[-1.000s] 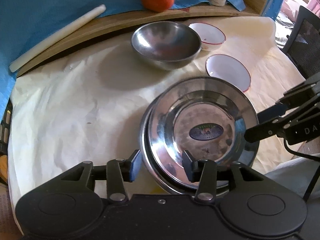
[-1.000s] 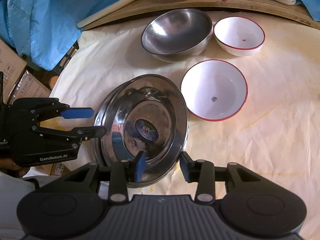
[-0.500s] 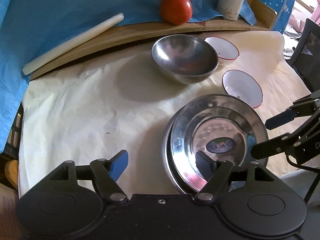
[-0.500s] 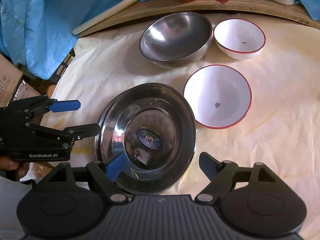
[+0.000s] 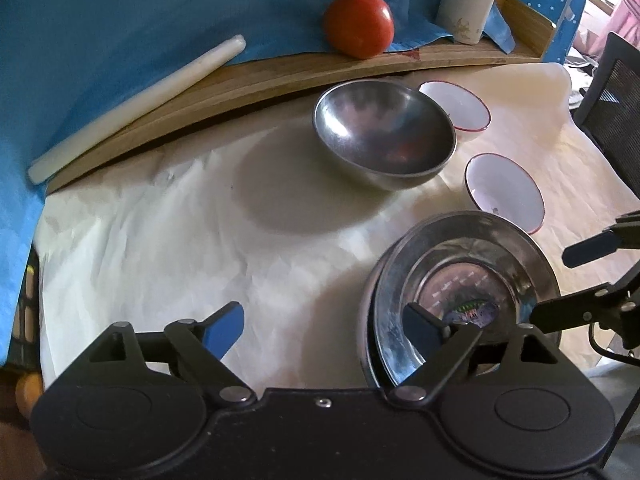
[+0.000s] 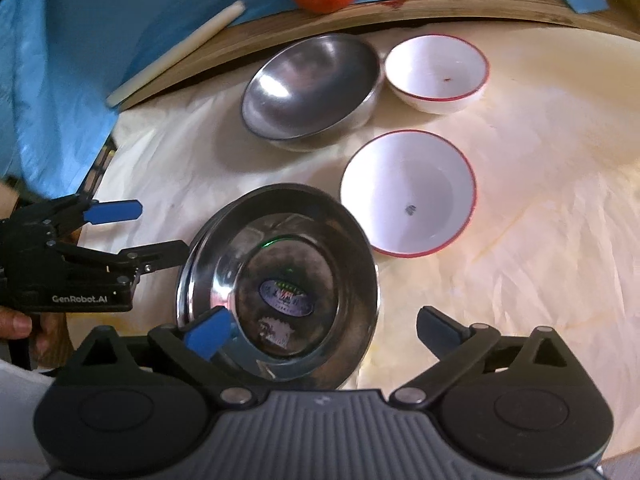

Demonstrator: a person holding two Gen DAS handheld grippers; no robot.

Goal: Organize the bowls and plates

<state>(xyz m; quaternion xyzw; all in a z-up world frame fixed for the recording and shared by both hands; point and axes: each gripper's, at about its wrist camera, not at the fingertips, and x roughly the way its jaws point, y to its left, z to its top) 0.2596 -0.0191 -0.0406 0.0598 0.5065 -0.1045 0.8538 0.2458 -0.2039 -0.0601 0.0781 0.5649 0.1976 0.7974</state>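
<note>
Two steel plates [image 5: 460, 276] [image 6: 280, 280] lie stacked on the cream paper at the near edge. Behind them stand a steel bowl [image 5: 384, 132] [image 6: 312, 88] and two red-rimmed white bowls, one near [image 5: 504, 192] [image 6: 408, 208] and one far [image 5: 456, 106] [image 6: 436, 72]. My left gripper [image 5: 322, 328] [image 6: 156, 230] is at the stack's left side, its jaws opening; one finger hangs over the rim, no pad touching. My right gripper [image 6: 322, 330] [image 5: 560, 284] straddles the stack's right rim, jaws also opening wide and free of the metal.
A wooden board [image 5: 280, 76] runs along the back with a red tomato [image 5: 358, 24], a white rod [image 5: 136, 104] and a white tumbler [image 5: 466, 0] on blue cloth. A black chair [image 5: 616, 100] stands at the right. A hand [image 6: 16, 324] holds the left gripper.
Both grippers have let go of the top plate's rim and spread wide. The left gripper has drawn back to the left. The plate now rests on the one below.
</note>
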